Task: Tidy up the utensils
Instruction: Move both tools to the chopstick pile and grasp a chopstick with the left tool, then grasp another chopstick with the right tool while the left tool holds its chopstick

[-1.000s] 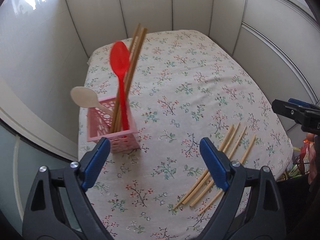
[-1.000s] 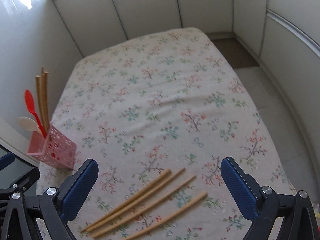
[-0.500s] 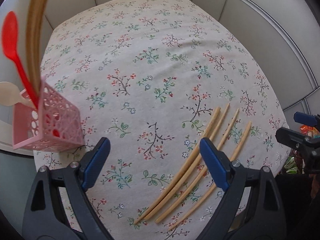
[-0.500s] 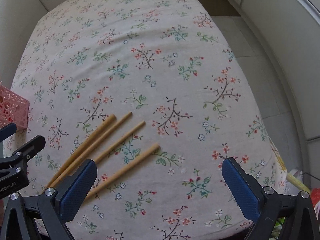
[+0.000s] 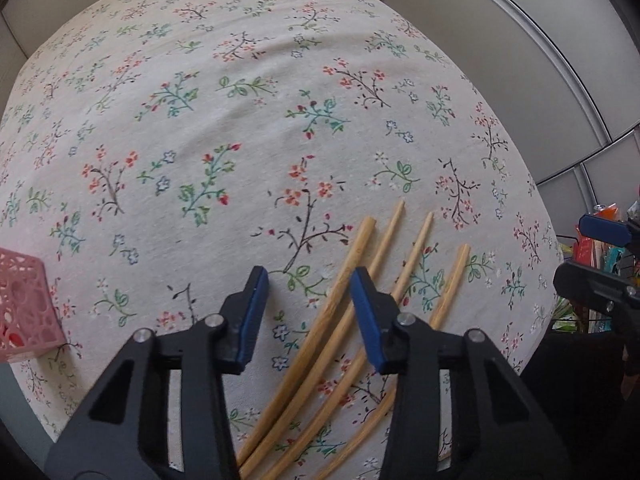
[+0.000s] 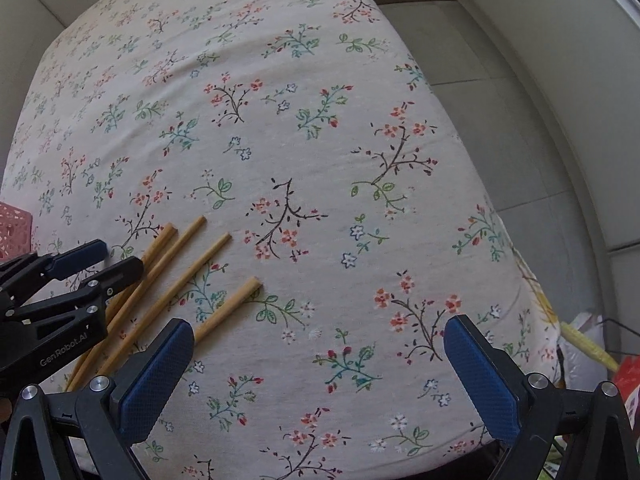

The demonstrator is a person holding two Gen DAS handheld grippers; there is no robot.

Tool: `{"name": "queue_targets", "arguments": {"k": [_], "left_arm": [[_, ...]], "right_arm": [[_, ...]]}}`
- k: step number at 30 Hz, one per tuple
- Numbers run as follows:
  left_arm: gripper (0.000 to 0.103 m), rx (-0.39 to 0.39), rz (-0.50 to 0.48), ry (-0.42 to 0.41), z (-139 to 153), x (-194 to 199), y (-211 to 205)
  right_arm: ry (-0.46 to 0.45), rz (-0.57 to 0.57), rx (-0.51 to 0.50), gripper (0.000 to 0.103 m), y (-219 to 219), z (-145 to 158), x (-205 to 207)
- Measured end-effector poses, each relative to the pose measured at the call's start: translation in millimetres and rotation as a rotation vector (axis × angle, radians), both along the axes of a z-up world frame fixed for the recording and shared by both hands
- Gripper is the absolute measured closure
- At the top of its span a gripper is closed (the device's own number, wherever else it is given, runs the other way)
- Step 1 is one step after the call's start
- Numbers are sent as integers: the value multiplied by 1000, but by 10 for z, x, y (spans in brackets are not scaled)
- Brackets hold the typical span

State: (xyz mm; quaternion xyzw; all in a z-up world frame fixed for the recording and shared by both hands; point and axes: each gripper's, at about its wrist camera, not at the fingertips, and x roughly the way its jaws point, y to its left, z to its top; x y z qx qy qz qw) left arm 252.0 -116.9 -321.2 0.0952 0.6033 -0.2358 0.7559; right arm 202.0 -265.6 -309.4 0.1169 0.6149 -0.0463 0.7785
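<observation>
Left and right wrist views, both looking steeply down. Four slender tan wooden chopsticks lie fanned on the table under its floral-print cloth, lower centre-right of the left view, lower left of the right view. My left gripper hangs over them, its blue-padded fingers closing; the leftmost stick runs up between them, the pads not yet pressing it, as far as I can tell. My right gripper has its fingers spread wide with only cloth between them, the nearest stick just beside its left pad. A corner of the pink perforated plastic basket shows at the left edge of the left view.

Step in hand, as I judge it: pinching the first stick for the basket. To do it well, I should settle the pads square across one stick only, near its middle, keeping clear of its close neighbour, then lift straight before tilting, so that the rest are not dragged along.
</observation>
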Motion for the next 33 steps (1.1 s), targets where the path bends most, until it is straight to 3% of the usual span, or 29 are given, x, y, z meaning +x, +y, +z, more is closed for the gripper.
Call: {"name": "queue_targets", "arguments": {"k": [6,11,13,24,28,33], "left_arm": [[75,-11,-63,-7,-6,-1,-179],[79,28,-104,-38,-37,10,-355],[92,67,-99,-57,-57,28,-414],[94,100,3,-59,37,85,-85],[95,99,18,-74,123,27,139],[95,95,36,-82,194,-61,335]], "right_arm": [[11,-13,3,1,-51,-33,8],[17,-27,3,1,-73,-59,12],[23,-32,10,1,-76,-83,18],[93,-75,117,1,33,-353,150],[99,-66,106,1,177,-435,214],[89,-54,66,14,359,-504,255]]}}
